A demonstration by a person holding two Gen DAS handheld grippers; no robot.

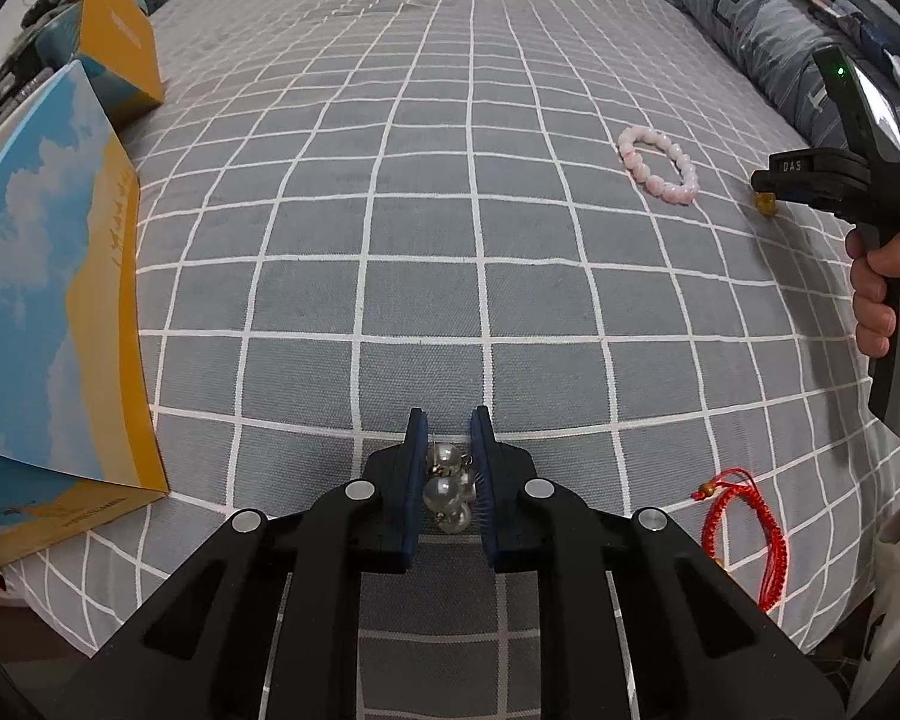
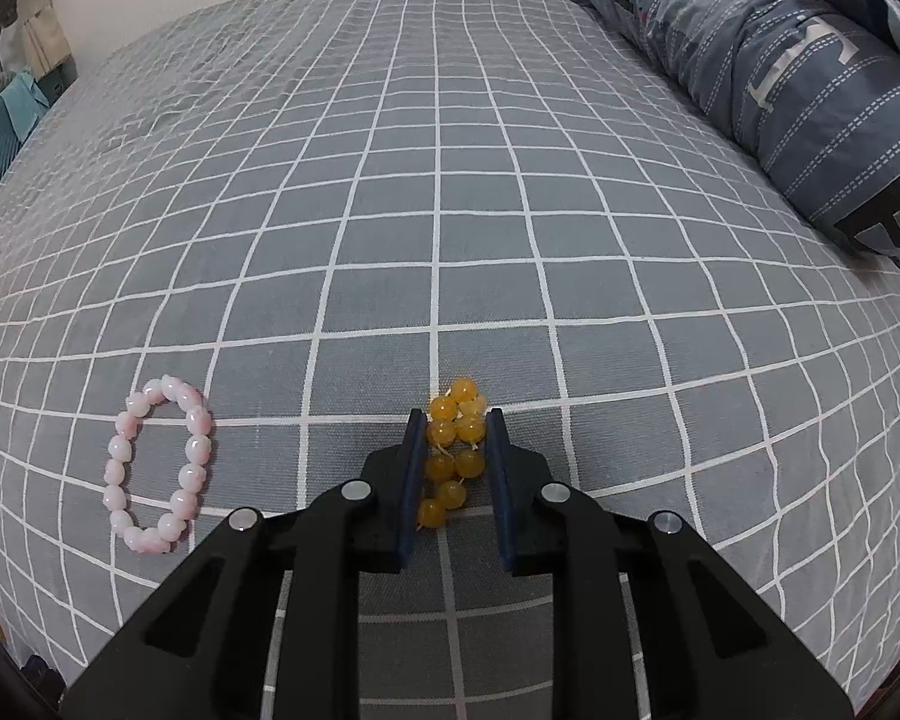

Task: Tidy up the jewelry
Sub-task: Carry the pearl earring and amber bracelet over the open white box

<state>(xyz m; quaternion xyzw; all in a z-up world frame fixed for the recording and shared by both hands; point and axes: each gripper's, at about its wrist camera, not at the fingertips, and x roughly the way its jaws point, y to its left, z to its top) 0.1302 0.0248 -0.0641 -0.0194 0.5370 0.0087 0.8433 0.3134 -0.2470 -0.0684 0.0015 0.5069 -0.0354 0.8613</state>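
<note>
Left wrist view shows the left gripper clenched on a small cluster of pearls with metal fittings, low over the checked bedspread. Right wrist view shows the right gripper clamped across a bunched amber bracelet, whose far beads poke out beyond the pads. A pink bracelet lies flat as an open ring just to the left of it, and a red cord lies near the bed edge. Two boxes stand at the left. All of this looks light. The beads are hard, round and likely slippery, so a squeeze across several beads at once should hold better than one bead. The pearl fittings seem delicate; a gentle pinch is advisable. The cord is limp and will dangle.
</note>
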